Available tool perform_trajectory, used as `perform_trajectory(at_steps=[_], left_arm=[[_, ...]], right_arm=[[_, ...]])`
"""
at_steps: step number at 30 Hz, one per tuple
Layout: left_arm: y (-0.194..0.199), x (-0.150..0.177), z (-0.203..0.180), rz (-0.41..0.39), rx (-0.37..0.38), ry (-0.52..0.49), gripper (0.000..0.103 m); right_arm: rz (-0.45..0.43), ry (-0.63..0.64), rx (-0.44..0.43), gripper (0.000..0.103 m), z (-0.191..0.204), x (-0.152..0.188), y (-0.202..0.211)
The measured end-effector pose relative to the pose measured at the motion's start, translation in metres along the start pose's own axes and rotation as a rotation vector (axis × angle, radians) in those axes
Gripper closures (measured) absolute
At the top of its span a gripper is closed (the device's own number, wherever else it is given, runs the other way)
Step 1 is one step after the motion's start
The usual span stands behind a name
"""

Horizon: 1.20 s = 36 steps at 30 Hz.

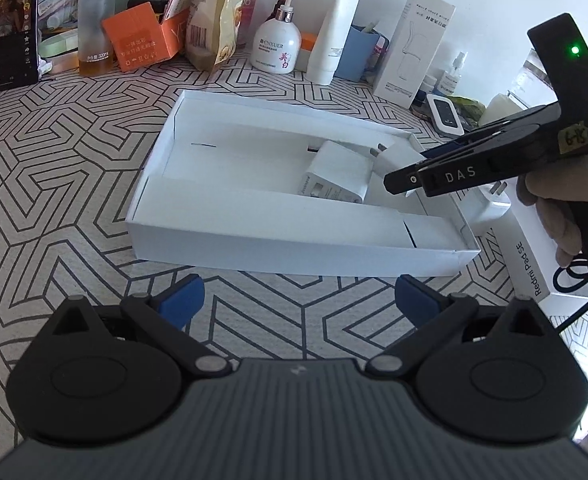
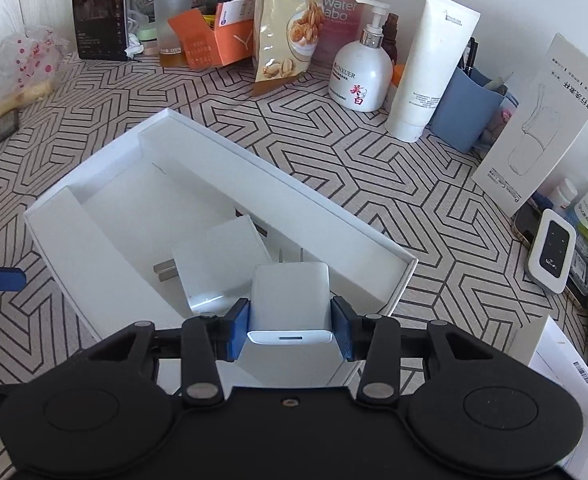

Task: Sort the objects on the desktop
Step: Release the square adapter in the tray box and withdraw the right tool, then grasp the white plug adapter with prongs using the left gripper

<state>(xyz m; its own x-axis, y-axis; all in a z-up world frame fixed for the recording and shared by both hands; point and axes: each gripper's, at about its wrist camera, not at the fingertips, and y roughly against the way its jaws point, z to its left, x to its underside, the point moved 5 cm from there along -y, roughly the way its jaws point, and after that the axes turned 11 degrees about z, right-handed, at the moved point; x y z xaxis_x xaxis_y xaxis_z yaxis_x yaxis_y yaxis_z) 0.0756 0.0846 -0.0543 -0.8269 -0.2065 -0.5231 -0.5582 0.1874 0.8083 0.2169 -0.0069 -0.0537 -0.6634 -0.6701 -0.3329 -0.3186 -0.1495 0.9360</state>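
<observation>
The right claw [image 2: 290, 328] has a white USB charger [image 2: 290, 300] pinched between its blue pads [image 2: 240, 328], closed firmly on the charger's two flat sides. The charger points straight ahead along the fingers: its USB port faces back toward the camera and its prongs lead forward, so its long axis runs away from the claw and into the open white box [image 2: 222, 148] on the patterned counter [image 2: 374, 168]. It hangs over the box's near right corner, just beside a second white charger [image 2: 218, 256] that already lies inside with its prongs pointing left. I'd say the drop spot is directly below and slightly ahead of the held charger, so little more than a short lowering seems needed; the risk is landing on the charger already there.

The left claw [image 1: 298, 300] sits wide open and holds nothing, short of the box's near wall [image 1: 294, 248]. It is farther from the chargers than the right one, which is plainly the working hand. A Redmi Pad SE box [image 1: 532, 256] lies to the right of the open box.
</observation>
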Motion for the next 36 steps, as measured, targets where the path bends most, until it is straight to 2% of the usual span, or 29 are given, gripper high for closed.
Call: perform_trajectory(at_steps=[3, 5, 8, 9, 13, 17, 22, 25, 28, 31, 33, 34, 36], left_arm=[[-0.005, 0.001, 0.001, 0.019, -0.006, 0.001, 0.000], [-0.005, 0.002, 0.001, 0.022, -0.009, 0.001, 0.000], [-0.003, 0.001, -0.001, 0.016, -0.012, -0.002, 0.000], [-0.002, 0.001, -0.002, 0.014, -0.013, -0.004, 0.000], [0.000, -0.001, -0.011, 0.008, -0.010, -0.024, 0.000], [-0.007, -0.004, -0.028, 0.024, -0.012, -0.056, 0.000], [-0.012, -0.009, -0.067, 0.044, 0.092, -0.093, 0.000], [-0.012, -0.008, -0.093, 0.008, 0.079, -0.188, 0.000], [-0.016, -0.016, -0.119, -0.016, 0.025, -0.303, 0.000], [-0.030, -0.035, -0.147, -0.052, 0.013, -0.373, 0.000], [-0.050, -0.044, -0.167, -0.061, -0.083, -0.435, 0.000], [-0.060, -0.045, -0.177, -0.048, -0.139, -0.497, 0.000], [-0.074, -0.043, -0.195, -0.019, -0.163, -0.618, 0.000]], right_arm=[[0.017, -0.007, -0.012, 0.055, -0.001, 0.003, -0.003], [-0.011, -0.035, -0.033, 0.053, -0.002, 0.007, 0.001], [-0.072, -0.072, -0.049, 0.043, -0.004, 0.013, 0.018], [-0.096, -0.079, -0.046, 0.040, -0.004, 0.018, 0.025], [-0.204, -0.093, -0.003, 0.039, -0.001, 0.047, 0.056], [-0.311, -0.107, 0.040, 0.028, 0.001, 0.076, 0.088], [-0.446, -0.125, 0.094, 0.028, 0.004, 0.113, 0.129], [-0.526, -0.143, 0.122, 0.028, 0.002, 0.132, 0.151], [-0.622, -0.247, 0.044, 0.028, -0.014, 0.159, 0.156], [-0.761, -0.465, -0.140, 0.028, -0.030, 0.196, 0.148], [-0.815, -0.574, -0.227, 0.028, -0.038, 0.212, 0.136], [-0.823, -0.617, -0.247, 0.028, -0.041, 0.216, 0.130], [-0.793, -0.659, -0.220, 0.028, -0.044, 0.220, 0.117]])
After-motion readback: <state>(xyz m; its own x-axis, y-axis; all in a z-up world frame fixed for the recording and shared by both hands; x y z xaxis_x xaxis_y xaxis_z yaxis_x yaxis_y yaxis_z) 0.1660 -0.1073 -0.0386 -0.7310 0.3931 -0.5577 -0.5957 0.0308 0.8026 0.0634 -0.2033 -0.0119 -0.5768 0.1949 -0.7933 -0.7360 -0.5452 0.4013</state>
